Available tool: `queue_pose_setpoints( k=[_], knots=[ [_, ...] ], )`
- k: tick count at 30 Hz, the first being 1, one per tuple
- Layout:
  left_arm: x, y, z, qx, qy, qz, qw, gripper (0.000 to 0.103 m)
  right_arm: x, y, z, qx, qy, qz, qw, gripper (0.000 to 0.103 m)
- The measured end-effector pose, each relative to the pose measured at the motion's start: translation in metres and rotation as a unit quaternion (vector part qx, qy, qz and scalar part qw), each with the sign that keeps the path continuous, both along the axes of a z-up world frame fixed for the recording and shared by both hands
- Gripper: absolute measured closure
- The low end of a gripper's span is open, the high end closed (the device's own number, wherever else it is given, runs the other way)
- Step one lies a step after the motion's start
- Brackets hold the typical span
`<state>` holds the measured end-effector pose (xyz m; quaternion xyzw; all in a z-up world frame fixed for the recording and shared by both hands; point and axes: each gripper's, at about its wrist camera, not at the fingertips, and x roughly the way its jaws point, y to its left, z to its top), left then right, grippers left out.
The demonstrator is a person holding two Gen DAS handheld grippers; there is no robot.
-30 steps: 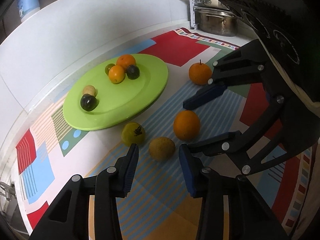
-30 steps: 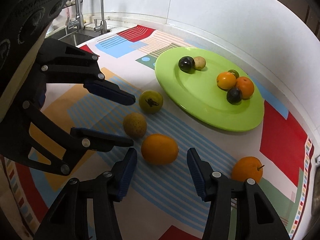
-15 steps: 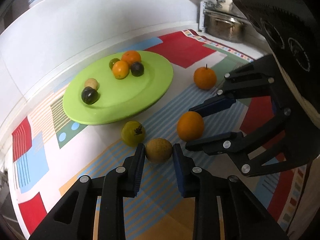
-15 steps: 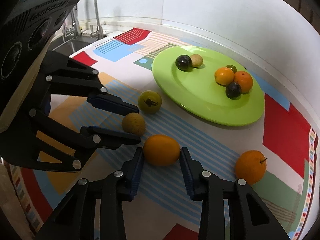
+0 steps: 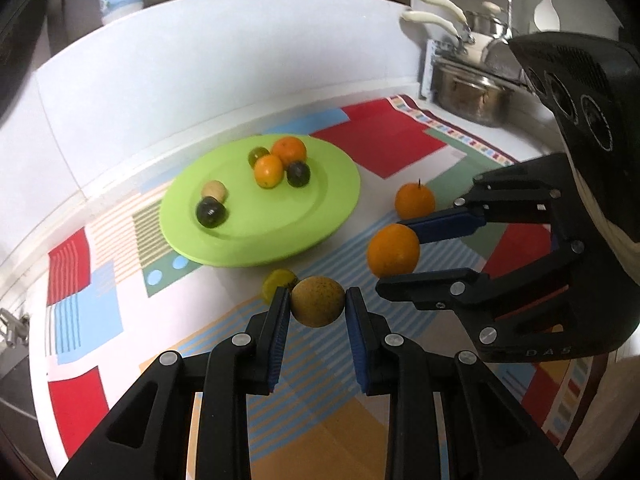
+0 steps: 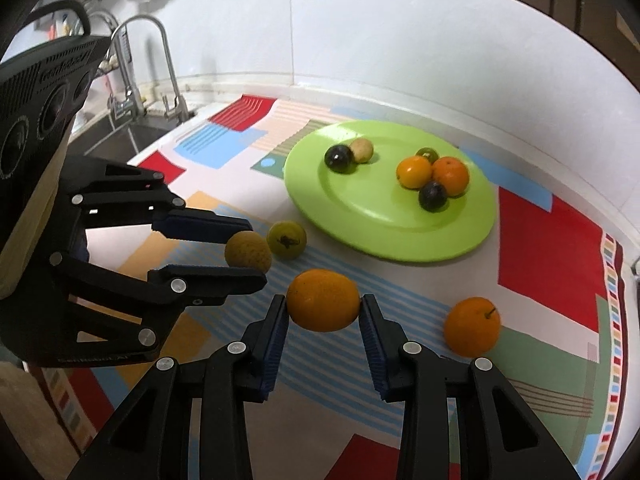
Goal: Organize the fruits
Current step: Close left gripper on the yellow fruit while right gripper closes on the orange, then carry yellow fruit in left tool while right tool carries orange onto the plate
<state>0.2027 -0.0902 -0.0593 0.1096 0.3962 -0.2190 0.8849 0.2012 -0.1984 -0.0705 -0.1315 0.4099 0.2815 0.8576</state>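
Observation:
My left gripper (image 5: 317, 307) is shut on a brown-yellow fruit (image 5: 317, 301) and holds it above the mat; the fruit also shows in the right wrist view (image 6: 248, 251). My right gripper (image 6: 323, 312) is shut on an orange (image 6: 323, 300), lifted off the mat, also seen in the left wrist view (image 5: 393, 249). A green plate (image 5: 316, 216) holds several small fruits. A yellow-green fruit (image 6: 286, 239) and a stemmed orange (image 6: 472, 326) lie on the mat near the plate.
A patterned mat (image 6: 552, 248) covers the counter. A sink with a tap (image 6: 140, 60) lies to the left in the right wrist view. A steel pot (image 5: 468, 94) stands at the back right in the left wrist view. A white wall runs behind the plate.
Both grippers closed on their fruits and lifted them off the mat: the left took the brown-yellow fruit, the right took the orange.

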Motion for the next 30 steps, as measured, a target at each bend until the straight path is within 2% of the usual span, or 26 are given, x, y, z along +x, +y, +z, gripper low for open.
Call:
queue_pose_setpoints(
  k=[30],
  knots=[
    [-0.020, 0.002, 0.063, -0.039, -0.083, 0.078, 0.9928, 0.074, -0.011, -0.019, 0.065, 0.087, -0.062, -0.068, 0.992, 0.066]
  ],
)
